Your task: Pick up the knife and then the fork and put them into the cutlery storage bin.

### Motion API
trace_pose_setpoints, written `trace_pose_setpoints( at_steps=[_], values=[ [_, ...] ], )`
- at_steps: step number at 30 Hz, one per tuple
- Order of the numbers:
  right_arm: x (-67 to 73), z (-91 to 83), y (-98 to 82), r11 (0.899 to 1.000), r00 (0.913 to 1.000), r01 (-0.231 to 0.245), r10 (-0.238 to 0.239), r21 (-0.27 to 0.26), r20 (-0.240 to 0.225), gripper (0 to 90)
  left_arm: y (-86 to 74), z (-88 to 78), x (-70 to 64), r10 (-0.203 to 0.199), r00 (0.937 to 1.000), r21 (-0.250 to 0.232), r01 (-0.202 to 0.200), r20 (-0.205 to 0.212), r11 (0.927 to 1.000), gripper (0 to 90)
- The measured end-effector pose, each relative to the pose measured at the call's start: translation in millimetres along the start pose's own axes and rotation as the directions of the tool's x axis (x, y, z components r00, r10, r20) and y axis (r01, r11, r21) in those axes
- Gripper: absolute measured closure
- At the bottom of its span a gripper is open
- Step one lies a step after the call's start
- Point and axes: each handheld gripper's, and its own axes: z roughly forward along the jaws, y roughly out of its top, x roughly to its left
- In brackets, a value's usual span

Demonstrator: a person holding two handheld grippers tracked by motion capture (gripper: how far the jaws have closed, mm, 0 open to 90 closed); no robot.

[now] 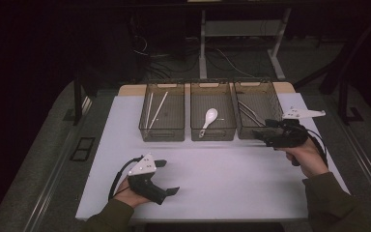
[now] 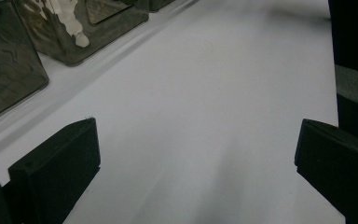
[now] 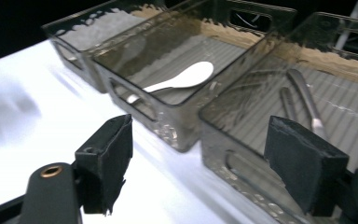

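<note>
With both jaws spread and empty, the right hand-held gripper [image 1: 265, 134] hovered at the right bin's [image 1: 276, 99] near wall over its metal utensils [image 3: 307, 100], and would best descend squarely astride one handle, while the left hand-held gripper [image 1: 165, 177], likewise released, idled above the bench [image 1: 232, 179].

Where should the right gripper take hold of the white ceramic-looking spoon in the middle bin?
Probably by the handle. The white spoon lies flat in the middle smoky transparent bin, bowl toward the far end, its narrow handle angled toward the near wall. Come straight down from above with the open right gripper, jaws spanning the handle; the walls block a side approach.
</note>
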Motion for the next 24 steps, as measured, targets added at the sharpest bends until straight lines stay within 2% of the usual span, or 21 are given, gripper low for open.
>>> trace_pose_setpoints(
  at_steps=[6,11,24],
  values=[
    [14.2,-4.1,-12.7,1.000,0.9994,0.022,-0.022,-0.008,-0.026,20.3,0.2,-0.3,-0.3,-0.002,1.0000,-0.001,0.002,0.000,1.0000,0.0],
    [23.1,-9.0,-24.1,0.999,0.9991,0.027,-0.027,-0.021,-0.031,19.4,0.3,-0.4,-0.4,-0.001,1.0000,-0.001,0.001,0.000,1.0000,0.0],
    [35.1,-15.8,-58.9,1.000,0.9987,0.023,-0.023,0.000,-0.045,18.6,0.4,-0.9,-0.8,-0.003,1.0000,-0.003,0.003,0.001,1.0000,0.0]
  ],
)
